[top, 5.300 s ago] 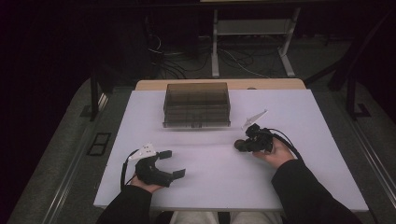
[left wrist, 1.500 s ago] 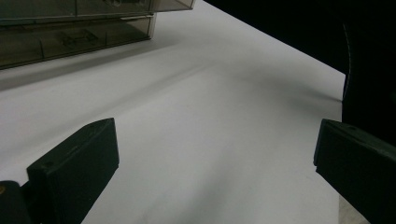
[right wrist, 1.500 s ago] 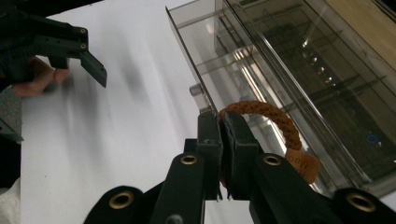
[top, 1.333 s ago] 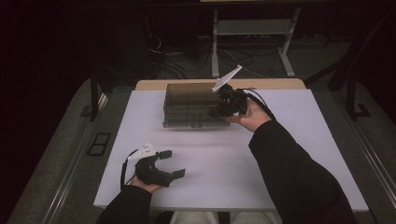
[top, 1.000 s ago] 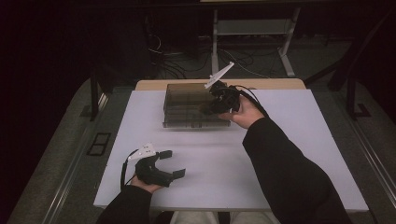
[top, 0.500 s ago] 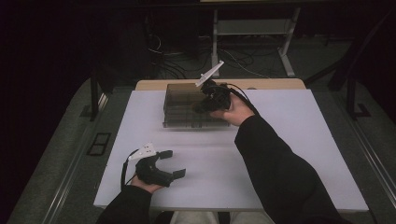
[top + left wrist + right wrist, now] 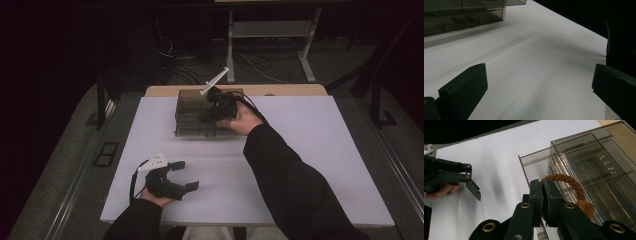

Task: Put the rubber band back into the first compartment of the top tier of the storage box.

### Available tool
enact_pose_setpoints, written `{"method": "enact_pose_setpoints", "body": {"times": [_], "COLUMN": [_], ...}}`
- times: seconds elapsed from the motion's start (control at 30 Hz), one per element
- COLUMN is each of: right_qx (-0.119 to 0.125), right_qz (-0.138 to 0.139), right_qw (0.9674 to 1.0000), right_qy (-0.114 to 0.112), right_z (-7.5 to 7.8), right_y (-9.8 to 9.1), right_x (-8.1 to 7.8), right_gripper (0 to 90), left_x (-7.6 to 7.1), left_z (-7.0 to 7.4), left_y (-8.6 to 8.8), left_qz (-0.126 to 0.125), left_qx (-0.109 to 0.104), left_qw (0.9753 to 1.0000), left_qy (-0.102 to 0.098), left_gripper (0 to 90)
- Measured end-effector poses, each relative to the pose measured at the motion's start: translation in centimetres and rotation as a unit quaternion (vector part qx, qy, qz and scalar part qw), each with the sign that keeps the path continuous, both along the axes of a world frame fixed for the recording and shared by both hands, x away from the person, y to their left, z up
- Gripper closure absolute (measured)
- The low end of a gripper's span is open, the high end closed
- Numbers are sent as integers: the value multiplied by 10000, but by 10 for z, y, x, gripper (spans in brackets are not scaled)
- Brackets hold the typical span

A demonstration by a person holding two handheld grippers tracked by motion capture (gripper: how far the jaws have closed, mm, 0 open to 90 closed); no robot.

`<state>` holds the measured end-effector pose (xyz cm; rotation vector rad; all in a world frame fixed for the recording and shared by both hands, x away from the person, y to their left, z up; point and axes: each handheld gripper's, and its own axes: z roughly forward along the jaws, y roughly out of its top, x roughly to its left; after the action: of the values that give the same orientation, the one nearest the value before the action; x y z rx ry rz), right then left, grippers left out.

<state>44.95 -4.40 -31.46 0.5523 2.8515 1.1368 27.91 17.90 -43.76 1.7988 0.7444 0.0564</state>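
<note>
Carried from the near right of the white table (image 7: 310,165) up to the smoky plastic drawer cabinet (image 7: 192,117) at its far edge, the right gripper (image 7: 216,111) had drifted leftward over the cabinet's front during the last second, while the left gripper (image 7: 182,175) did not budge. At left, that idle gripper rested on the tabletop near the person's edge, jaws spread wide with nothing between them, as the left gripper view confirmed. At centre, one drawer (image 7: 536,167) stood pulled partway out. At right, the right gripper's jaws were clamped tight on a braided brown leather loop (image 7: 566,182) with a small tag, held just above the open drawer. Judging by this, the pick-up and carry were done; lowering the loop into the drawer, letting go and probably pushing the drawer shut remained.
</note>
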Motion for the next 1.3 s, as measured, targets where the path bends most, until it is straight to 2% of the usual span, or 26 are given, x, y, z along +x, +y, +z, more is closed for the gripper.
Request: {"method": "enact_pose_setpoints", "body": {"times": [0.6,1.3], "right_qx": [-22,-59], "right_qz": [106,220], "right_qw": [9999,9996], "right_qy": [14,146], "right_z": [-2,-21], "right_y": [22,44], "right_x": [3,8], "right_gripper": [848,848], "left_x": [0,1], "left_z": [0,0], "left_y": [0,0], "left_qz": [-11,-27], "left_qx": [-3,-2], "left_qw": [10000,10000], "left_qy": [-4,-5], "left_gripper": [0,0]}}
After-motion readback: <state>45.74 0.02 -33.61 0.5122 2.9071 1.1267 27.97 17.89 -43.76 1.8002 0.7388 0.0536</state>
